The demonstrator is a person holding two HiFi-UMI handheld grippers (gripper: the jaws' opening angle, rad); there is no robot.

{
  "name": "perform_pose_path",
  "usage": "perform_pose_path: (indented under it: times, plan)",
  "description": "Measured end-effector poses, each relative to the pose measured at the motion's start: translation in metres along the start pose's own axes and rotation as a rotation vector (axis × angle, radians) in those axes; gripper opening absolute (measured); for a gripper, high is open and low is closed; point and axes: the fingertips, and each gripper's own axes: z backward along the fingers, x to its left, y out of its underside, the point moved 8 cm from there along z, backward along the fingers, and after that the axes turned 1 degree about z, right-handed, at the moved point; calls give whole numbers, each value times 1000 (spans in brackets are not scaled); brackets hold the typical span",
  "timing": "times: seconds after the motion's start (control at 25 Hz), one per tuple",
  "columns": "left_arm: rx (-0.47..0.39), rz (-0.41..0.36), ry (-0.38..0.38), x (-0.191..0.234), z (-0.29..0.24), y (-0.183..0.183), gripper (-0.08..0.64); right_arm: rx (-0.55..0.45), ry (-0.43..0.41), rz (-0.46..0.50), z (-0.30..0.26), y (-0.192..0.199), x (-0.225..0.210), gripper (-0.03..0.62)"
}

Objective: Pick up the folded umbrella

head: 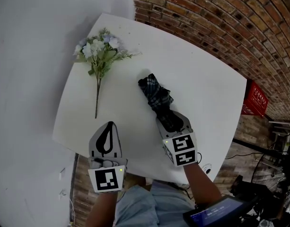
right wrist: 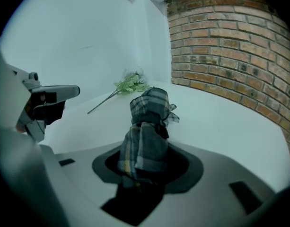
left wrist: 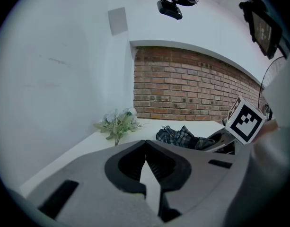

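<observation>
Marker cubes on both tools sit closest to the head camera, each above a forearm at the near edge of the white bench.

Right gripper: jaws partly closed and clamped on the near end of the folded umbrella. In the right gripper view the plaid fabric fills the gap between the jaws of the right gripper, with cloth pressed against both sides. The rest of the folded umbrella runs straight out ahead of the jaws and lies on the bench surface; its far end is bunched and loose. The tool is pitched downward onto the bench.

Left gripper: jaws closed, tips meeting, nothing between them. In the left gripper view the tips of the left gripper touch, and only a narrow slit of white bench shows behind them. It sits at the bench's near edge, well to the left of the umbrella and not in contact with it.

Spray of artificial flowers: lying flat ahead of the left gripper, stem pointing back toward it, well apart from both tools and from the umbrella.

Brick wall: beyond the bench's far edge, ahead of the right gripper.
</observation>
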Motion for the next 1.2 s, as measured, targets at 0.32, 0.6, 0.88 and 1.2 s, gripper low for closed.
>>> perform_pose_path:
  times: [0.32, 0.6, 0.88, 1.2]
  plan:
    - [-7, -21, 5, -2, 2, -3, 8, -25, 1, -17, 5, 1, 2, 183]
    - [-20, -27, 6, -6, 9, -8, 8, -64, 5, -20, 15, -4, 3, 183]
    - [-43, -40, 10, -13, 18, -14, 8, -122, 16, -16, 33, -10, 5, 183]
    - [-86, -58, 26, -24, 33, -24, 8, -230, 38, 0, 69, -31, 9, 183]
